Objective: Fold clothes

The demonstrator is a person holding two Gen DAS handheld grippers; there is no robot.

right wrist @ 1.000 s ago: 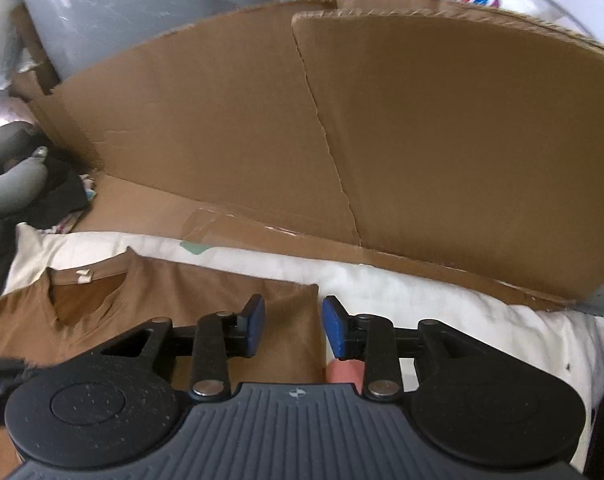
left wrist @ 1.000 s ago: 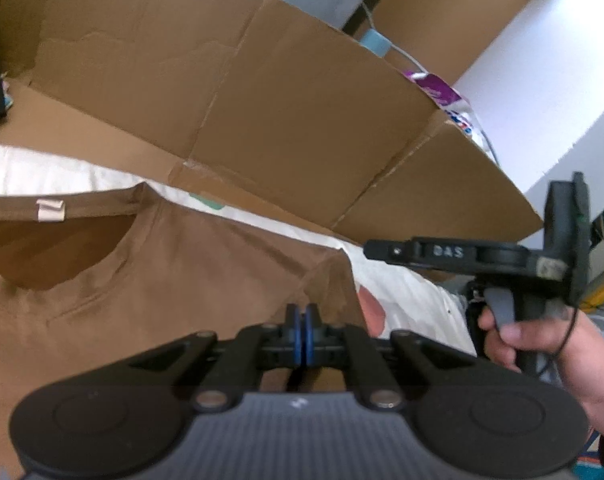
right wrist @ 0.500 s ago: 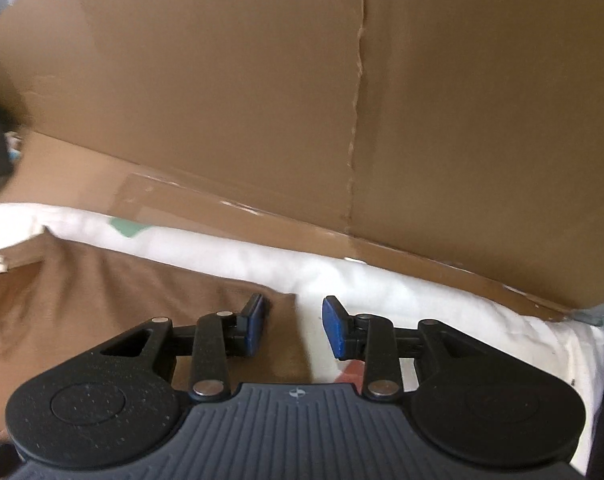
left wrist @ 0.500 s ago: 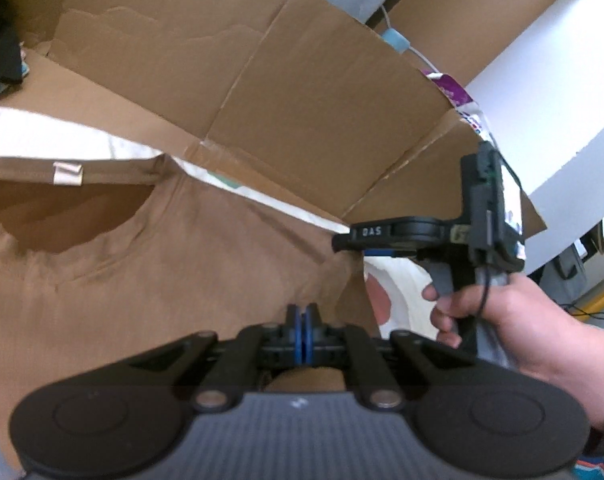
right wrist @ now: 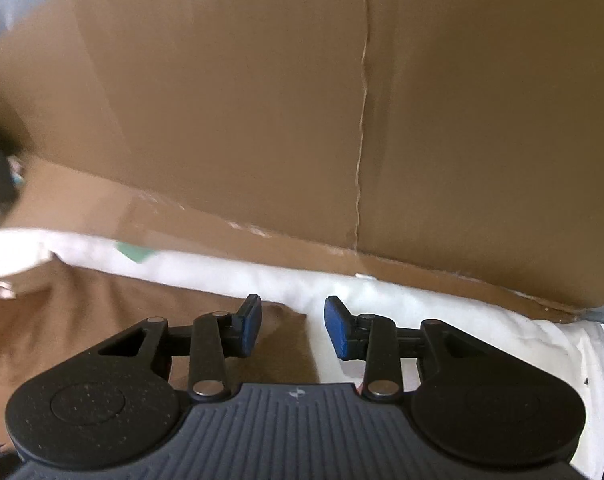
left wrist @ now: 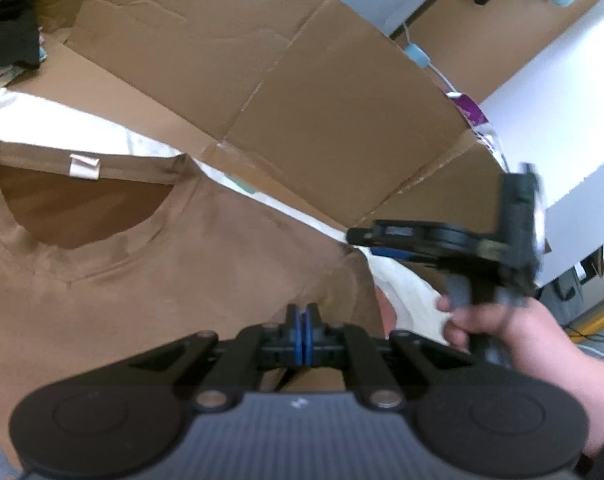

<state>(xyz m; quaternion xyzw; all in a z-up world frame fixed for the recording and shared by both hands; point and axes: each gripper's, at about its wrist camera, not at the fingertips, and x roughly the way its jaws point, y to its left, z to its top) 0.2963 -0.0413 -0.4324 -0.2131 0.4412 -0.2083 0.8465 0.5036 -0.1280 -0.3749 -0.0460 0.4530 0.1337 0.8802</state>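
The left gripper (left wrist: 303, 322) has its blue pads pressed flat together, with no gap showing between them. Brown fabric lies directly under and around the tips, but whether any cloth is pinched between the pads cannot be told from this view. A small pale mark sits on the ribbed grey body of this gripper; it is too small to read.

The right gripper (right wrist: 293, 326) stands with its blue pads well apart and nothing between them. Its left pad hangs over the corner of the brown T-shirt (right wrist: 101, 312), its right pad over the white sheet (right wrist: 442, 300), so the shirt's edge runs through the gap below. In the left wrist view the same gripper (left wrist: 356, 236) reaches in from the right, held by the person's right hand (left wrist: 502, 328), with its tips at the shirt's far right corner. There is lettering on its side, but the blur makes it unreadable.

The brown T-shirt (left wrist: 161, 280) lies spread flat on the sheet, neck opening toward the upper left. A small white label (left wrist: 85, 167) is sewn inside the back of the collar; no writing on it can be made out.

Behind the sheet stands a creased cardboard wall (right wrist: 302, 120). Over its top edge at the right pokes a purple-and-white package (left wrist: 478, 120), its print illegible. Dark clothing (left wrist: 9, 40) is heaped at the far left.
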